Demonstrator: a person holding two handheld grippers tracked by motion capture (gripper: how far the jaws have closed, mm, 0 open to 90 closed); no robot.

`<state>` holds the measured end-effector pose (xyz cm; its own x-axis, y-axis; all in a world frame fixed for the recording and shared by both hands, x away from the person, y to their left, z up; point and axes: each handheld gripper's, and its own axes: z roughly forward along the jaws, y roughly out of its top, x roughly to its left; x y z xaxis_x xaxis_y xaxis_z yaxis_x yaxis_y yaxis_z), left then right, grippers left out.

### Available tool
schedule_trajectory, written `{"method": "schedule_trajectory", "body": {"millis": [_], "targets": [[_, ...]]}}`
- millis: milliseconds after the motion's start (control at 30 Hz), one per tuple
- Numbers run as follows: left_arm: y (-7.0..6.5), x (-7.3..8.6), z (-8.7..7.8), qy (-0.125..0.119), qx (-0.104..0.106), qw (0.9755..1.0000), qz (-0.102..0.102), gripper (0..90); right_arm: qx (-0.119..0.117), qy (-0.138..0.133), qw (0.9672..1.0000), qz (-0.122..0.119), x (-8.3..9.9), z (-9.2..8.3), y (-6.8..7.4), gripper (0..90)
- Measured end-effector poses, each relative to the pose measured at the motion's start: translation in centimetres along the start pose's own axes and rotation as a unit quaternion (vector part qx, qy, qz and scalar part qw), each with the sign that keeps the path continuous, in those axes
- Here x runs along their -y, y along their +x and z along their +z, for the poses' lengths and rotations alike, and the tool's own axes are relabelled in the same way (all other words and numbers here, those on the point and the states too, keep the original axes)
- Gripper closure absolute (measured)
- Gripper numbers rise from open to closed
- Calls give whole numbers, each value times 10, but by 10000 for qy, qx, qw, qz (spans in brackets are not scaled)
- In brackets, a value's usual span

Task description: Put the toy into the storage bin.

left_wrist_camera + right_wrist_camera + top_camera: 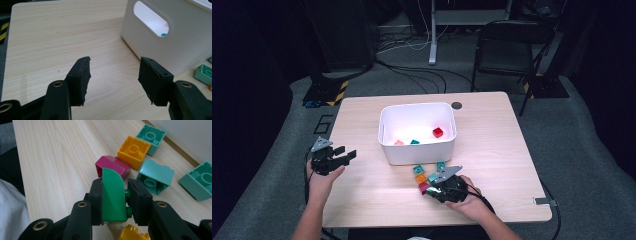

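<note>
1. Right gripper view: right hand-held gripper clamped on a green block; jaws pressed against both its sides.
2. Green block: one curved top corner, round studs on the side, held on edge just above the counter, near the white bin.
3. Beyond it: magenta block, orange block, teal blocks.
4. High view: left hand-held gripper left of the bin, jaws partly apart, holding nothing.
5. No legible writing.
</note>
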<state>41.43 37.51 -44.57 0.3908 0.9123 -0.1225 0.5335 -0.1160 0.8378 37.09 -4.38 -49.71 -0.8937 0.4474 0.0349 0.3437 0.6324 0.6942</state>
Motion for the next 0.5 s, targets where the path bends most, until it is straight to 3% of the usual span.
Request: {"method": "schedule_trajectory", "body": {"millis": [100,500], "targets": [[0,0,0,30,2,10000,10,422,-3,-92,9999,145,-2,-6,-1,658],[0,0,-1,6,-4,10000,6,422,22,-203,9994,269,-14,-25,-10,658]]}}
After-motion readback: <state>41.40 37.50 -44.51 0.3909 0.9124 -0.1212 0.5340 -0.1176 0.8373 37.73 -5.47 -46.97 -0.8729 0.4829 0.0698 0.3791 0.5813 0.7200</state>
